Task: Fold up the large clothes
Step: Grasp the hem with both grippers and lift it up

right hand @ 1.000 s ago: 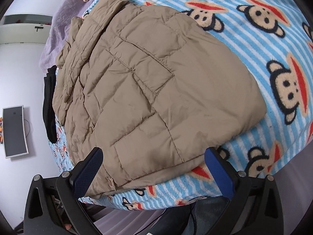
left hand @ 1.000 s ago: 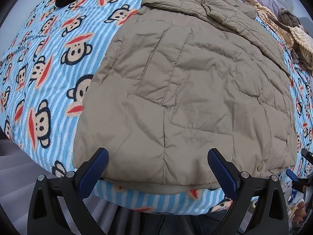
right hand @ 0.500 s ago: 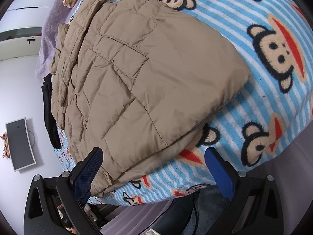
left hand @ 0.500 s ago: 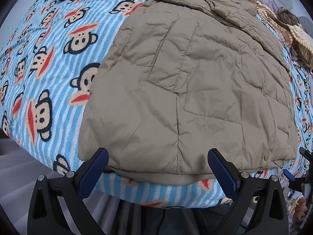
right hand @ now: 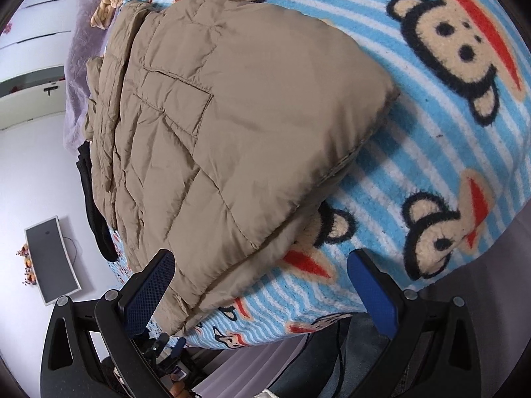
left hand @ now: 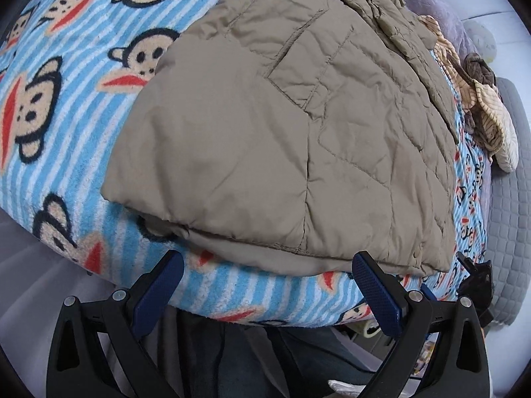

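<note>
Padded khaki jacket [left hand: 292, 132] lies folded on a blue striped monkey-print blanket [left hand: 66, 132], its hem near the blanket's front edge. The left gripper [left hand: 265, 285] hangs just before that hem, jaws spread wide and empty; the right-hand pad [left hand: 375, 295] overlaps the jacket's corner in the picture, though contact is hard to judge. The right gripper [right hand: 259, 292] is likewise wide open, holding nothing, its left pad [right hand: 149, 288] close against the layered corner of the jacket [right hand: 232, 132]. Whatever lies between the folded layers is hidden. Beyond the jacket, a striped tan garment [left hand: 491, 122] and a black garment [right hand: 96, 219] are partly covered or cut off.
</note>
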Motion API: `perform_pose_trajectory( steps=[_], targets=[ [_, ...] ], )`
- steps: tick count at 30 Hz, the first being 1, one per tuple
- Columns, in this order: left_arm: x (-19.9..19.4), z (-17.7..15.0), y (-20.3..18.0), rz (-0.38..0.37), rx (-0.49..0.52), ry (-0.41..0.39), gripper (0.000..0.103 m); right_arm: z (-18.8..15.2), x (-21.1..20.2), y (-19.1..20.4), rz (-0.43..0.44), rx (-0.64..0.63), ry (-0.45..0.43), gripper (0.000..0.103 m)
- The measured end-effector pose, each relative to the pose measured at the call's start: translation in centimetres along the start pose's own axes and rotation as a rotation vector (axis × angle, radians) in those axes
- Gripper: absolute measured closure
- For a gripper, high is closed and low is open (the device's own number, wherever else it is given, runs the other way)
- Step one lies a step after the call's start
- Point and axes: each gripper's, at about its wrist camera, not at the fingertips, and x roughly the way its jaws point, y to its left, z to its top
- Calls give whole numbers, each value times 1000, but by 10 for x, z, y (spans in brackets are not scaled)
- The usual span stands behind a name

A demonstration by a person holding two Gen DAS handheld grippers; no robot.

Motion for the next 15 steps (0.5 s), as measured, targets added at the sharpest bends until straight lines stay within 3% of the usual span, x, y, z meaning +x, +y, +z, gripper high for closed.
perform_pose_trajectory(
  steps=[4,8,12,15],
  targets=[
    [8,12,0,-29,-30,-18,1,3,4,-1,58,20,0,0],
    [16,28,-8,-92,-76,-27,2,8,12,9,55,-5,10,0],
    [27,37,-31,-94,-38,-13,2,13,17,20,89,-25,11,0],
    [35,42,-50,-56,1,-7,2,16,21,25,102,-28,13,0]
  ],
)
